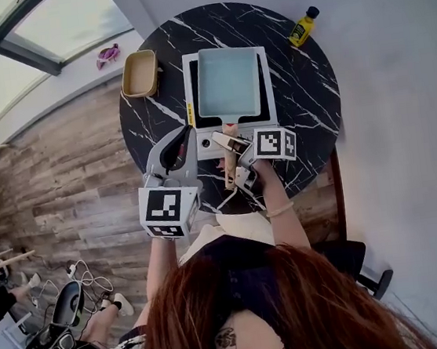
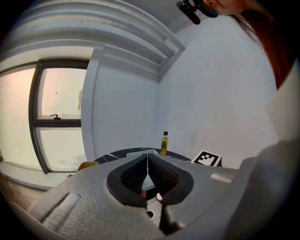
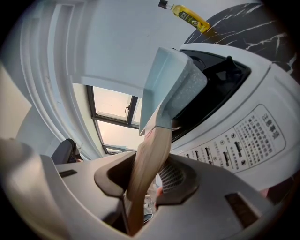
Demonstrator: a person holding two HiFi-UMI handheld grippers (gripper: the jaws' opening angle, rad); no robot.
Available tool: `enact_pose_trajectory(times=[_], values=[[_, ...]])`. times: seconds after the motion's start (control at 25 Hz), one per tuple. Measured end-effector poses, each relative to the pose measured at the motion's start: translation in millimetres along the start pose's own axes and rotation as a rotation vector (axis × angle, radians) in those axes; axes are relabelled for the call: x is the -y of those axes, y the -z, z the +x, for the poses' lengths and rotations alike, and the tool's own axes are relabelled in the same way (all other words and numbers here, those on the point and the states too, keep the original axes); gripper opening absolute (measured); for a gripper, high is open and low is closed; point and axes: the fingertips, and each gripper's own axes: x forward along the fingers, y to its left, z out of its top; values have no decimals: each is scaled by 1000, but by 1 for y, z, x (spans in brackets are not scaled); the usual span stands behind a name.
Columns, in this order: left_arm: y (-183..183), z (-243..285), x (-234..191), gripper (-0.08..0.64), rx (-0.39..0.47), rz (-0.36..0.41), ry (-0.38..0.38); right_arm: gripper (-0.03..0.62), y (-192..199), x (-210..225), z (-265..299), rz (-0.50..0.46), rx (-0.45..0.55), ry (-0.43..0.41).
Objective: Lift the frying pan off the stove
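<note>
The frying pan (image 1: 228,82) (image 3: 171,89), a square pale blue one, sits on the white stove (image 1: 270,100) (image 3: 243,136) in the middle of the round black marble table (image 1: 304,96). Its wooden handle (image 1: 230,172) (image 3: 150,159) points toward the person.

R gripper (image 1: 225,147) (image 3: 147,176): the jaws are partly closed w/ the handle between them, and the pads look to touch it on both sides.

L gripper (image 1: 188,131) (image 2: 147,157): it is at the stove's front-left corner, the jaw tips are together and nothing is between them.

A yellow bottle (image 1: 303,27) (image 2: 164,143) stands at the table's far right edge, well apart from the stove. A tan bowl (image 1: 140,73) is at the far left edge.
</note>
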Motion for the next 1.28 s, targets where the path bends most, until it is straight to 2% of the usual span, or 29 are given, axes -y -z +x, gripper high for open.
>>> enact_pose_trajectory(times=[0.52, 1.28], values=[[-5, -19, -2, 12, 20, 7, -15, 139, 8, 0, -7, -16, 11, 42], [-10, -62, 8, 12, 67, 17, -10, 137, 36, -32, -25, -56, 32, 8]])
